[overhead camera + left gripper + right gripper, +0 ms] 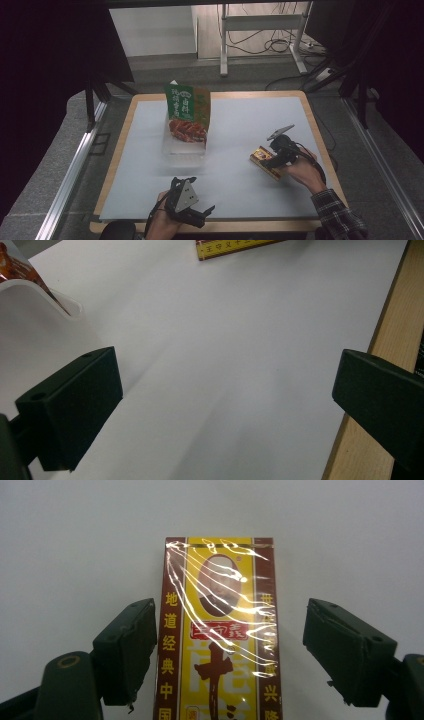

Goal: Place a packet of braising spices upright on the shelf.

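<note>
Because the yellow box [220,630] lies flat on the counter [240,130], my right tool [227,645] stands spread around it, not pinching; my left tool [225,410], well apart from the box, waits spread.

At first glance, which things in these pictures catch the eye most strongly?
The tall green and red printed snack bag stands out first, upright in a clear plastic tray at the table's middle. Next comes the yellow and maroon film-wrapped box, lying flat on the white table top between the open jaws of the right gripper.
</note>
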`<state>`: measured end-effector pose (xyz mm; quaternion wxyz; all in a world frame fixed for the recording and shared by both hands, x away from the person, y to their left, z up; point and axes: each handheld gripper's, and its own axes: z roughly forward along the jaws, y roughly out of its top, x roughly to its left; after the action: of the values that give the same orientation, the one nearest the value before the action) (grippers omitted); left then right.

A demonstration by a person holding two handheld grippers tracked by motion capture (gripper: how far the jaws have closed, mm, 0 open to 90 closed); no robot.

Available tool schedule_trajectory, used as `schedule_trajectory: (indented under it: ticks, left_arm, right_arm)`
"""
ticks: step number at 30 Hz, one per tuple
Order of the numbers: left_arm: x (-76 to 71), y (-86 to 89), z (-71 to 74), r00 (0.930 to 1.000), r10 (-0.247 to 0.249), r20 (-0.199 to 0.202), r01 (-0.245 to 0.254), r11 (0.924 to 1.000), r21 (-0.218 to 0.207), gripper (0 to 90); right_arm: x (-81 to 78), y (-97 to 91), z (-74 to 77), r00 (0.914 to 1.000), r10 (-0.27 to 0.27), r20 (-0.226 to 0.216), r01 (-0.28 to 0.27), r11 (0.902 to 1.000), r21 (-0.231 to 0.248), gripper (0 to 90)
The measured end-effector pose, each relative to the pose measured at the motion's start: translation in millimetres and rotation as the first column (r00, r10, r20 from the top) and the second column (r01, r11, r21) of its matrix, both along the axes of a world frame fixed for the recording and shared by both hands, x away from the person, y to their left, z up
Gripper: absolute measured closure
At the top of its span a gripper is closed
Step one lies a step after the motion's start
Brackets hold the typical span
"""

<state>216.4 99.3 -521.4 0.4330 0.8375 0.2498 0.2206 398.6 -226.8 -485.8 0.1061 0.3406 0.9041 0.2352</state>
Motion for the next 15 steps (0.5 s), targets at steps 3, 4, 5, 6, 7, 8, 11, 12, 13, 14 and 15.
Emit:
schedule_trajectory:
  ticks: [3,4,5,6,7,8,11,12,13,14,15]
  left_arm:
    - [0.0,0.0,-0.1,1.0,-0.002,-0.001,0.002,1.0,0.0,0.0]
    - [0.1,0.0,-0.1,1.0,-0.002,-0.001,0.002,1.0,0.001,0.0]
    - [0.0,0.0,-0.1,1.0,-0.002,-0.001,0.002,1.0,0.0,0.0]
    - [0.0,0.0,0.0,1.0,-0.003,0.0,0.003,1.0,0.0,0.0]
    - [-0.1,-0.1,0.0,1.0,-0.003,-0.001,0.003,1.0,0.0,0.0]
    - [-0.1,-0.2,-0.1,1.0,-0.003,-0.001,0.003,1.0,0.0,0.0]
    - [0.1,0.1,0.1,1.0,-0.008,-0.001,0.008,0.9999,0.012,0.0]
    - [0.1,0.1,0.1,1.0,-0.008,-0.001,0.008,0.9999,0.013,0.0]
    - [0.1,0.0,0.0,1.0,-0.008,-0.001,0.008,0.9999,0.013,0.0]
    - [0.2,0.1,0.0,1.0,-0.008,-0.002,0.008,0.9999,0.012,0.0]
    - [0.2,0.1,0.0,1.0,-0.008,-0.002,0.008,0.9999,0.012,0.0]
  right_arm:
    - [2.6,6.6,-0.5,0.9997,0.013,-0.021,-0.014,0.9991,-0.04,22.0]
    - [3.8,9.3,-0.8,0.9995,0.02,-0.026,-0.021,0.9985,-0.051,22.7]
    - [5.1,11.2,-1.0,0.9991,0.025,-0.035,-0.027,0.9978,-0.06,23.1]
    - [6.0,12.9,-1.3,0.9988,0.027,-0.041,-0.03,0.9971,-0.07,23.4]
    - [7.5,15.3,-1.8,0.9984,0.03,-0.047,-0.034,0.9958,-0.085,24.0]
    - [8.5,16.6,-2.0,0.9982,0.03,-0.052,-0.035,0.995,-0.093,24.9]
    - [13.5,21.2,-3.1,0.9965,0.032,-0.077,-0.041,0.9914,-0.124,26.6]
    - [14.9,22.5,-2.8,0.9954,0.035,-0.089,-0.047,0.9902,-0.132,27.3]
    - [16.4,24.5,-2.5,0.9942,0.038,-0.1,-0.052,0.9883,-0.144,27.6]
    - [16.9,25.4,-2.3,0.9939,0.037,-0.103,-0.053,0.9873,-0.15,27.9]
    - [18.3,27.3,-2.0,0.9927,0.038,-0.114,-0.056,0.9855,-0.16,28.3]
